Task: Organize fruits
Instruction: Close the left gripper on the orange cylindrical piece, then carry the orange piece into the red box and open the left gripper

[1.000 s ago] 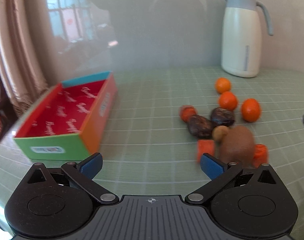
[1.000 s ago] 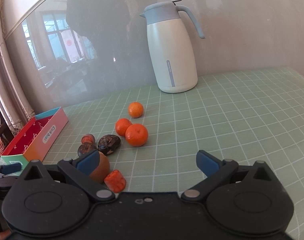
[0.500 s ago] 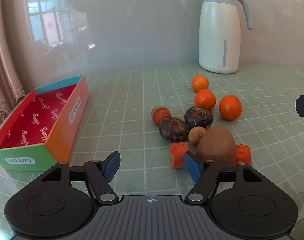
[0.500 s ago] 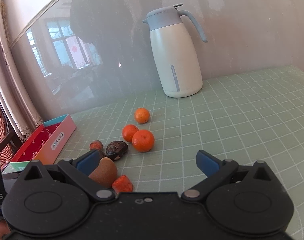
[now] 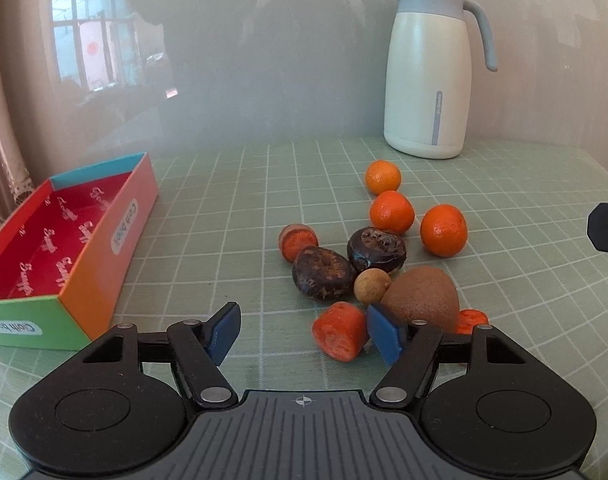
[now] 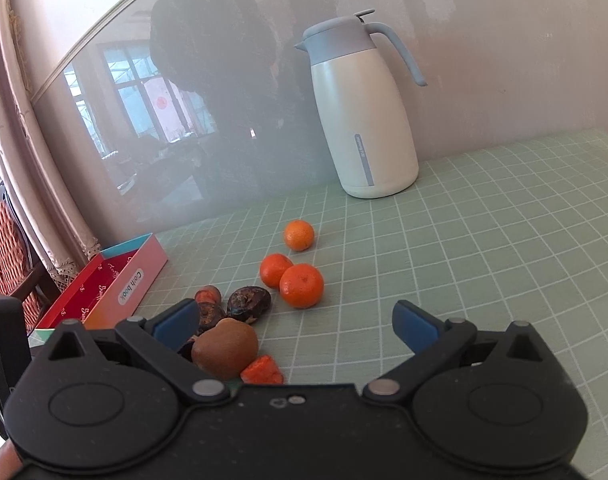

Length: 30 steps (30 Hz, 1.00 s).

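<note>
A fruit pile lies on the green checked cloth: three mandarins [image 5: 391,212], two dark wrinkled fruits [image 5: 323,273], a small tan longan [image 5: 370,286], a brown kiwi [image 5: 422,298] and orange carrot chunks [image 5: 338,336]. My left gripper [image 5: 302,322] stands half open just before the pile. Its right fingertip is beside the nearest carrot chunk and nothing is pinched. My right gripper [image 6: 294,316] is open and empty, with the kiwi [image 6: 224,348] and a carrot chunk [image 6: 262,370] low by its left finger. The open red-lined box [image 5: 100,256] sits to the left.
A white and grey thermos jug [image 5: 428,72] stands at the back against the wall, also in the right wrist view [image 6: 364,120]. A glass panel backs the table. Bare cloth lies between box and pile. A black part of the other gripper [image 5: 606,232] shows at the right edge.
The left gripper's jaws have narrowed from wide to half open, and it has swung toward the fruit pile, which now sits nearer the middle. The right gripper has hardly moved.
</note>
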Tool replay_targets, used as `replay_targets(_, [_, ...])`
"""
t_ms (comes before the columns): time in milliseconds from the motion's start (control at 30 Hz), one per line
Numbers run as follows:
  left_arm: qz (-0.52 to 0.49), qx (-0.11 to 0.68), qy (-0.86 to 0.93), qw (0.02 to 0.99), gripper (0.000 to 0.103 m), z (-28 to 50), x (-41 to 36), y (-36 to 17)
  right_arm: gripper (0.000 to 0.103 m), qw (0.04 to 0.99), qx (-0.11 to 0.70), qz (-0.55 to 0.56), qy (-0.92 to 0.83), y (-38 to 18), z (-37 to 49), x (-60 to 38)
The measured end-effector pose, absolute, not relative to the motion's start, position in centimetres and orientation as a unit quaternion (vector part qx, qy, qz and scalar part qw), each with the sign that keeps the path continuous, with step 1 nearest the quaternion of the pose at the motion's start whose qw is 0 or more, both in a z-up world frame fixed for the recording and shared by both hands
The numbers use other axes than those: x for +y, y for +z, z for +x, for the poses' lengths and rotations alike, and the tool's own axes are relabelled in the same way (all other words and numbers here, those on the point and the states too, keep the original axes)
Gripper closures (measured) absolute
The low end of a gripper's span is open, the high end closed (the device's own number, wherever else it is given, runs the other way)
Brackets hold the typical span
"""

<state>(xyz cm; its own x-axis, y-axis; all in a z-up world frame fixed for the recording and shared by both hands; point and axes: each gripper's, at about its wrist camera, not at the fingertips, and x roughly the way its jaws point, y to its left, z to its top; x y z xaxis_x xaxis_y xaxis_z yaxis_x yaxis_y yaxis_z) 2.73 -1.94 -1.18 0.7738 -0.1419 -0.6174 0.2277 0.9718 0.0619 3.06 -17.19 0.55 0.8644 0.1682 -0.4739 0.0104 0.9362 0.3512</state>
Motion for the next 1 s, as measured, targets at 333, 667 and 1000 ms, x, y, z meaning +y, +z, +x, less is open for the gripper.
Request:
replay_targets(333, [0.05,0.346,-0.123,0.929,0.065,3.2,-3.1,-2.4,0.0,0.947,0.26,0.183,0.037,0.3,2.9,-18.2])
replay_targets(667, [0.066,0.331,-0.125,0.933,0.071,2.4,-3.7,-2.3,0.0,0.946,0.261,0.191,0.032,0.2,3.0,-19.0])
replay_targets(1000, [0.052,0.294,-0.083,0.951,0.071,2.2,-0.5,-0.4,0.0,0.946,0.266,0.18,0.037,0.2,3.4,-17.7])
